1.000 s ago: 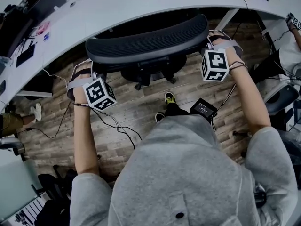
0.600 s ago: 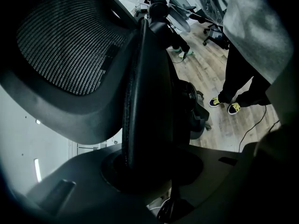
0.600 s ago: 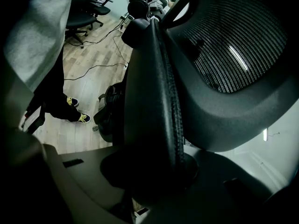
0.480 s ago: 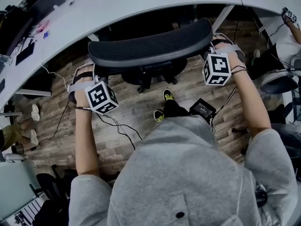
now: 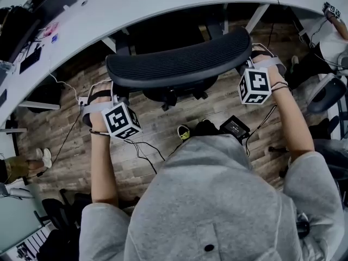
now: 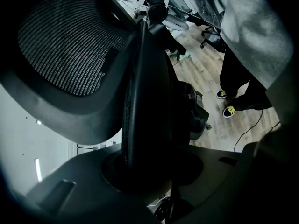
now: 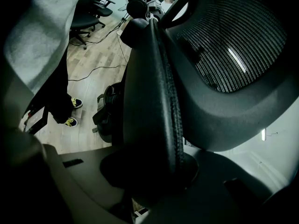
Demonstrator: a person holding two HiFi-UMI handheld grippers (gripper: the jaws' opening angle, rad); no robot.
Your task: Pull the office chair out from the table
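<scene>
- black mesh-backed office chair (image 5: 176, 58): standing on the brown wood-plank floor (image 5: 157, 118) between the person and the table, its curved backrest lying just off the table's near edge and facing the person.
- long white curved table (image 5: 81, 26): running across the top of the head view, the chair's seat side pointing toward it.
- left gripper (image 5: 110, 91): clamping the backrest's left edge; in the left gripper view (image 6: 140, 164) the jaws are sitting part-way closed, with the dark rim of the backrest filling the gap between them and the mesh panel rising at upper left.
- right gripper (image 5: 251, 57): clamping the backrest's right edge; in the right gripper view (image 7: 159, 171) the jaws are likewise resting part-way closed on the padded rim, the mesh showing at upper right.
- marker cube (image 5: 120, 121): riding on the left gripper, a second one showing on the right.
- grey sweatshirt (image 5: 212, 200): covering the person, both bare forearms reaching forward.
- yellow-and-black shoe (image 5: 185, 132): standing on the floor near the chair's base.
- small black box (image 5: 235, 126): hanging near the person's waist, with a cable attached.
</scene>
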